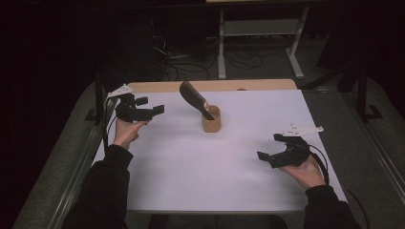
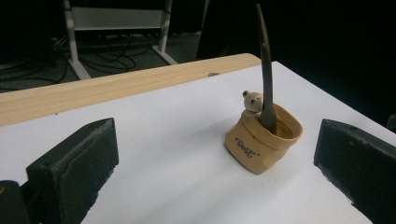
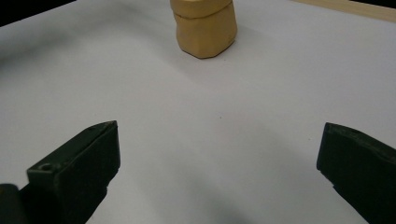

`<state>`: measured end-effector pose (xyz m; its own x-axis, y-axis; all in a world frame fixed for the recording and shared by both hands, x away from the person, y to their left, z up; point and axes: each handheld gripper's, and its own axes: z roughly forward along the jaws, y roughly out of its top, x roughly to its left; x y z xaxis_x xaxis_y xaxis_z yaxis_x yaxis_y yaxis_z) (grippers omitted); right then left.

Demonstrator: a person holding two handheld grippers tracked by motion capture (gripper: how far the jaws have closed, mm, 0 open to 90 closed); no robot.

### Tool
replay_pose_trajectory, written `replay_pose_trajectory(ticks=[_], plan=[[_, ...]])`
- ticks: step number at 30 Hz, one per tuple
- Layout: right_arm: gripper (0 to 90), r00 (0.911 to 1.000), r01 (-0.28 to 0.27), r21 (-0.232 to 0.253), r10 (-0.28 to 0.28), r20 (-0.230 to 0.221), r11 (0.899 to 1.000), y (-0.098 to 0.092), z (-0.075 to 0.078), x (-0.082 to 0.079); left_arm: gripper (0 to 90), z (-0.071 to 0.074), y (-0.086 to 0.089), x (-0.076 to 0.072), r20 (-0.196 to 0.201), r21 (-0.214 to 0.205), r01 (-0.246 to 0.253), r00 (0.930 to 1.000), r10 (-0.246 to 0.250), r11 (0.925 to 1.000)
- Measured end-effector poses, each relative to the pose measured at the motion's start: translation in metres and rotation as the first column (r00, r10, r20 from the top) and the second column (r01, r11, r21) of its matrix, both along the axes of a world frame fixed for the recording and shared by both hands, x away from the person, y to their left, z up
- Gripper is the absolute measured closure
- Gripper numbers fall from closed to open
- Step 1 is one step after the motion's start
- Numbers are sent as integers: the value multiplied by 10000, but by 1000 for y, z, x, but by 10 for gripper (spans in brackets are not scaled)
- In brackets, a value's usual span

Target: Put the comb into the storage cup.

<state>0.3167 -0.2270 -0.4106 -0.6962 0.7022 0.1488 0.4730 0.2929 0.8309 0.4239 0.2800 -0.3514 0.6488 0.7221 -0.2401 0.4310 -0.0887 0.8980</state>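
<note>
Left tool: held up in the person's left hand over the left far part of the surface, jaws spread wide and released, nothing between them.
Right tool: held in the right hand over the right near part, jaws likewise wide apart and empty.
Surface: white sheet over a table, with a pale wooden strip along its far edge.
Holder: small tan bag-shaped pot near the middle of the surface, toward the far side, well apart from both tools; dark lettering on its side in the left gripper view, and a small bear figure at its rim.
Dark utensil: stands in the holder, its broad end up and leaning left in the high view; seen edge-on, thin and tall, in the left gripper view.
Background: white frame legs and cables on the floor beyond.
</note>
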Motion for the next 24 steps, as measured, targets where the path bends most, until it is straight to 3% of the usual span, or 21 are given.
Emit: replay_pose_trajectory(ticks=[10, 24], plan=[[0, 10000, -2, -46, 2, -1, 10000, 0, -1, 0, 0, -3, 7, -10, 180, 60, 159, 9997, -160, 9999], [0, 10000, -9, -72, 9, -12, 10000, 0, -1, 0, 0, -18, 25, -29, 291, -341, 108, 9995, -98, 9994]])
